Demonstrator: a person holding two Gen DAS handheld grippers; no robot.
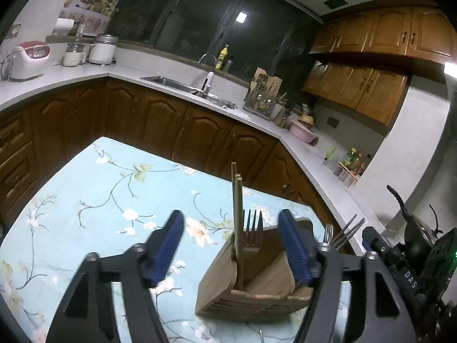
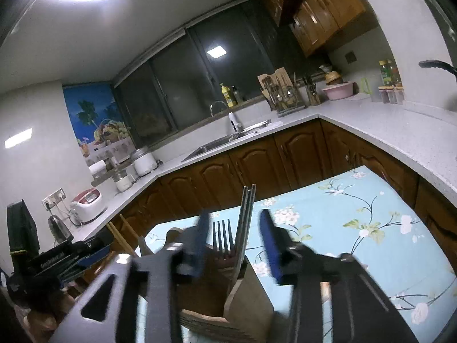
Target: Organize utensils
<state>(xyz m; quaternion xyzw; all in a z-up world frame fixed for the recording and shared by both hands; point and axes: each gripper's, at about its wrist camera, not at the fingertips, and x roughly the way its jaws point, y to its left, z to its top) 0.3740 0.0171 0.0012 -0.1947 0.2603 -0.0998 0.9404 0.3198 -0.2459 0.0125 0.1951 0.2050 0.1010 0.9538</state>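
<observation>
A wooden utensil holder (image 1: 251, 288) stands on the floral tablecloth (image 1: 114, 194). Wooden chopsticks (image 1: 237, 214) and a metal fork (image 1: 252, 228) stand upright in it. More fork tines and metal chopsticks (image 1: 347, 231) stick up behind my left gripper's right finger. My left gripper (image 1: 234, 245) is open above the holder, holding nothing. In the right wrist view the holder (image 2: 245, 300) sits under my right gripper (image 2: 234, 243), which is open and empty. A fork (image 2: 222, 237) and metal chopsticks (image 2: 245, 220) rise between its fingers.
An L-shaped grey countertop (image 1: 308, 154) runs behind the table with a sink (image 1: 182, 85), a rack of utensils (image 1: 262, 97), a pink basin (image 1: 302, 131) and a rice cooker (image 1: 28, 60). The other gripper's body (image 2: 57, 257) is at the left of the right wrist view.
</observation>
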